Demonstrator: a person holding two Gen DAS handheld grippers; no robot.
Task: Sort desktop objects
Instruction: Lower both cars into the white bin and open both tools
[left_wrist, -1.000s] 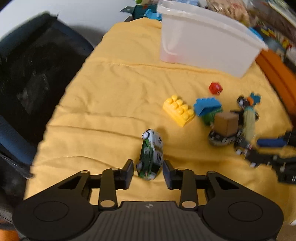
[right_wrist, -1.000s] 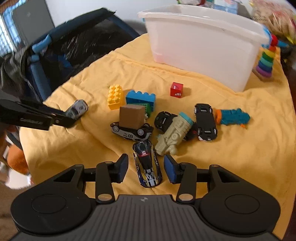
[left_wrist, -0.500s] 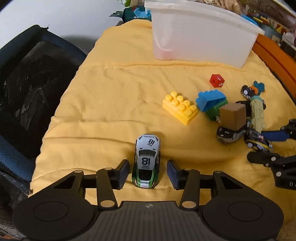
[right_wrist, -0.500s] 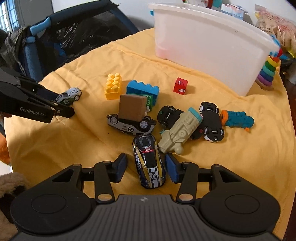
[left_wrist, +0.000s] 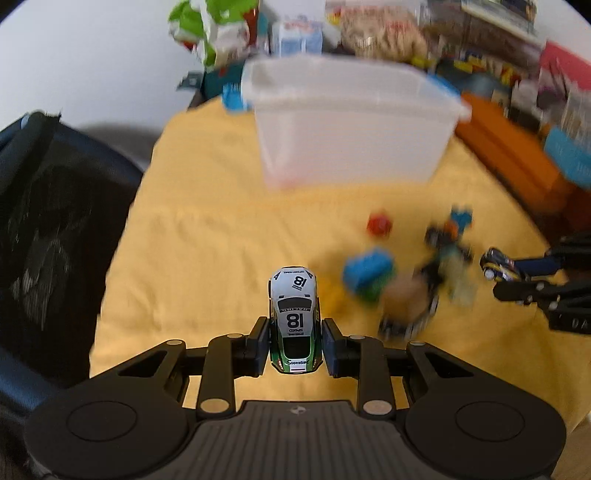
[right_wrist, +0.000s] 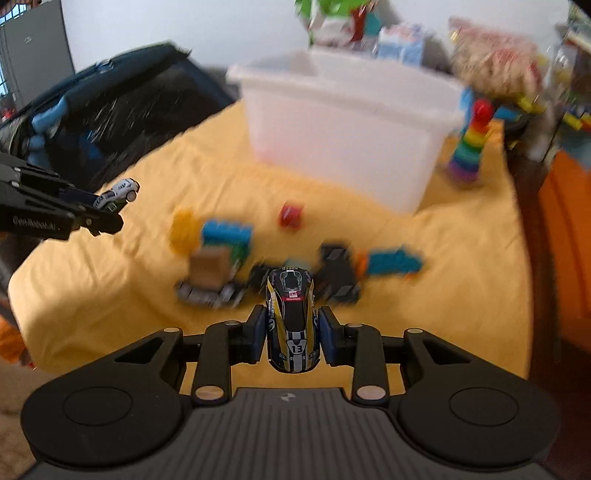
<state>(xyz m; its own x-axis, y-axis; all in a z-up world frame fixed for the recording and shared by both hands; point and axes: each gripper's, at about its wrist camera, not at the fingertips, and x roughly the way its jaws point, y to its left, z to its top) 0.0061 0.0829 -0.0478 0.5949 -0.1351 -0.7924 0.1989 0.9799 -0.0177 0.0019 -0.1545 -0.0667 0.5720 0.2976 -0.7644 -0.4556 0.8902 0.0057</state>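
Toy cars are both gripped: the left hand-held gripper (left_wrist: 294, 345) is closing on the white-green car (left_wrist: 294, 319), the right hand-held gripper (right_wrist: 291, 338) on the black-yellow car (right_wrist: 291, 319). Carry each level toward the white bin (left_wrist: 351, 122) at 12 o'clock. Yellow cloth (left_wrist: 207, 236) covers the desk; clutter behind.

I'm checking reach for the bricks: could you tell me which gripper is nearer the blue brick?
Right, probably. The right gripper sits just before the pile holding the blue brick; the left gripper hangs off beside it.
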